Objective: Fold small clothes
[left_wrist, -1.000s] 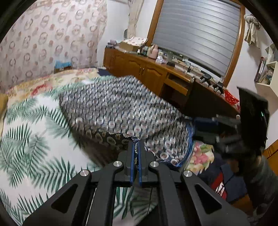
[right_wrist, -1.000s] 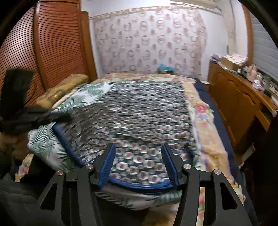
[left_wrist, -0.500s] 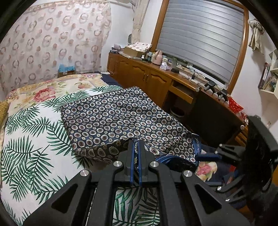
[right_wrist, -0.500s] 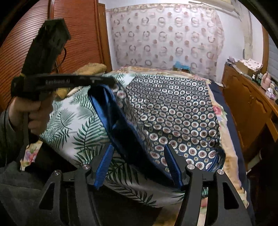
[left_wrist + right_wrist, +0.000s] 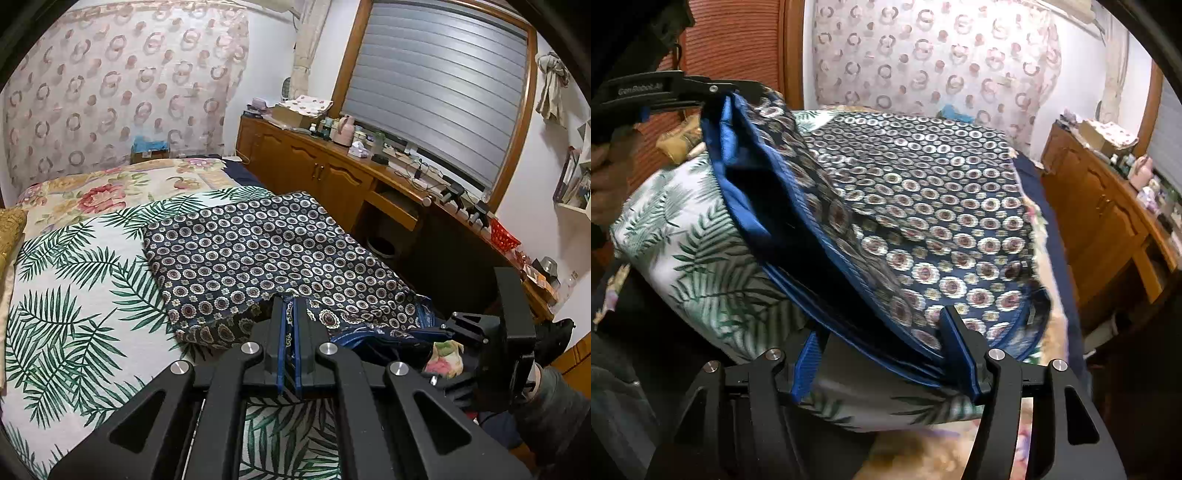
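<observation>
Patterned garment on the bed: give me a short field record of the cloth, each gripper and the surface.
garment: navy circle-print cloth with blue trim, lying on the bed, near edge lifted
left gripper: shut on the garment's near edge
right gripper: jaws apart and just closing, blue hem between them, not yet pinched
surface: palm-leaf sheet
background: wooden sideboard under the window

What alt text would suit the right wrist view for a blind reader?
The right gripper is open around the blue hem of a navy circle-patterned garment on a palm-leaf bedsheet. The left gripper holds up its other corner.
</observation>
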Demonstrator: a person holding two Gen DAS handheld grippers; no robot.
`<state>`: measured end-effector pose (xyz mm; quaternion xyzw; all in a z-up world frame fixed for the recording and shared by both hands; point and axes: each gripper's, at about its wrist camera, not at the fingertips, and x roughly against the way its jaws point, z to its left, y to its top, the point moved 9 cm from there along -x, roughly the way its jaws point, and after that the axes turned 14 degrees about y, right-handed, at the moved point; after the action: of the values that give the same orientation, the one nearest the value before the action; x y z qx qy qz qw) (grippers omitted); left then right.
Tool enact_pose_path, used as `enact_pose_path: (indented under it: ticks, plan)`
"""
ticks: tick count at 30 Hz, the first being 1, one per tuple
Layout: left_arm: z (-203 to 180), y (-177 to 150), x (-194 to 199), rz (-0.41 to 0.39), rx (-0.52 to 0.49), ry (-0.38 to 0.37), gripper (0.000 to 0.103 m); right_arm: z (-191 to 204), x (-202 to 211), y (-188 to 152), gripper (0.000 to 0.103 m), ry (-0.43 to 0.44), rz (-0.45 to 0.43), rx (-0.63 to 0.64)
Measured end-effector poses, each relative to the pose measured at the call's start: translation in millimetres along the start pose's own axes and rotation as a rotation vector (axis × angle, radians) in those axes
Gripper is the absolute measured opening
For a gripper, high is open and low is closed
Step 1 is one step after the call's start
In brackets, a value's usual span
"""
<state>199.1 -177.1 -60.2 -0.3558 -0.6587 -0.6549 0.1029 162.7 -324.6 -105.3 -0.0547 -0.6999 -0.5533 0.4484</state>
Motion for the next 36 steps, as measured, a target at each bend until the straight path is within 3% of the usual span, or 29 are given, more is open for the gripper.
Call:
enact_pose_path:
  ticks: [2, 3, 4, 6, 15, 21, 36]
  plan:
    - [3.0, 1.1, -0.7, -0.001, 0.006, 0.001, 0.004, -2.4, 2.9, 4.0, 0.038, -0.004, -0.01, 0.007]
    - [4.7, 1.5, -0.6, -0.002, 0.01, 0.002, 0.004, -4.1, 4.0, 8.7, 0.022, 0.001, -0.017, 0.012]
    - [7.4, 2.9, -0.6, -0.006, 0.013, 0.004, 0.004, -5.0, 3.8, 14.2, 0.013, 0.004, -0.024, 0.019]
    - [13.5, 6.6, -1.0, -0.012, 0.024, 0.014, 0.004, -7.1, 5.5, 28.6, 0.007, 0.006, -0.058, 0.028]
    - [41.4, 18.6, -14.6, -0.021, 0.066, 0.053, 0.005, -28.4, 14.5, 108.1, 0.005, -0.028, -0.205, 0.039]
    - [55.0, 29.2, -30.9, -0.019, 0.064, 0.08, 0.005, -37.1, -4.1, 141.6, 0.005, -0.046, -0.208, 0.09]
    - [80.8, 56.7, -87.4, 0.03, 0.047, 0.119, 0.005, -79.8, -59.2, 181.3, 0.004, -0.024, -0.167, 0.108]
